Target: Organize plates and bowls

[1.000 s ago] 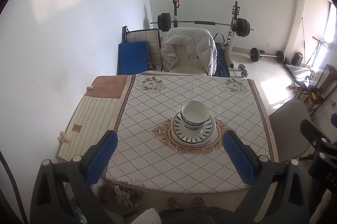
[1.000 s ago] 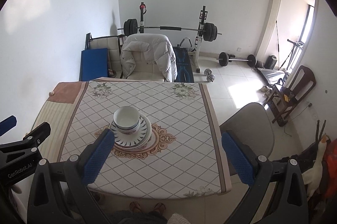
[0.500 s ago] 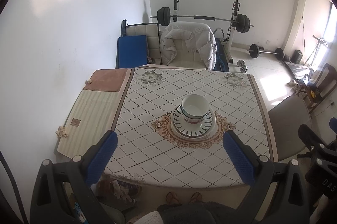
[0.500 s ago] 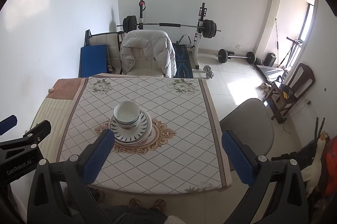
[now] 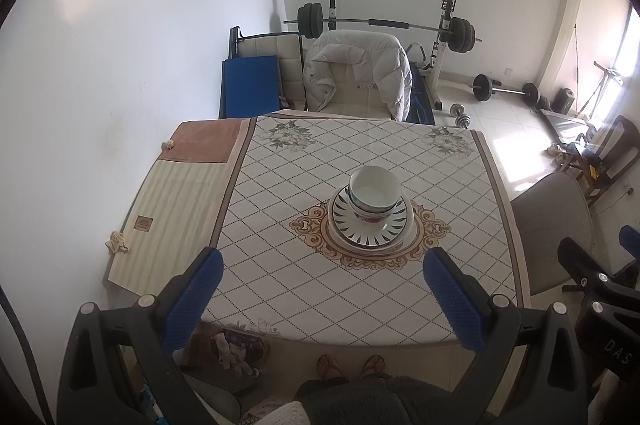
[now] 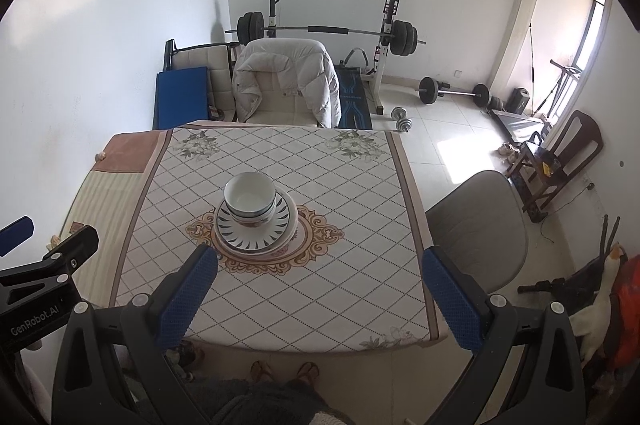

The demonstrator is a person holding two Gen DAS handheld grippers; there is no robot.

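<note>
Glazed ceramic bowls (image 5: pixel 375 193) sat nested on stacked plates (image 5: pixel 370 225) mid-surface (image 5: pixel 280 265), at twelve o'clock from both gaping, empty hand-held grippers, left (image 5: pixel 320 299) and right (image 6: pixel 320 299); likely heavy, slippery and breakable, best pinched at the rim.

Both grippers, left (image 5: pixel 322 299) and right (image 6: pixel 320 299), have black frames, bumpy blue pads (image 5: pixel 454 301), silver screws, and white letters saying "GenRobot.AI".

Stacked bowls (image 5: pixel 374 193) sit on plates (image 5: pixel 370 227) mid-table (image 5: pixel 320 289), beyond the left gripper's (image 5: pixel 322 295) spread fingers (image 5: pixel 192 299).
</note>
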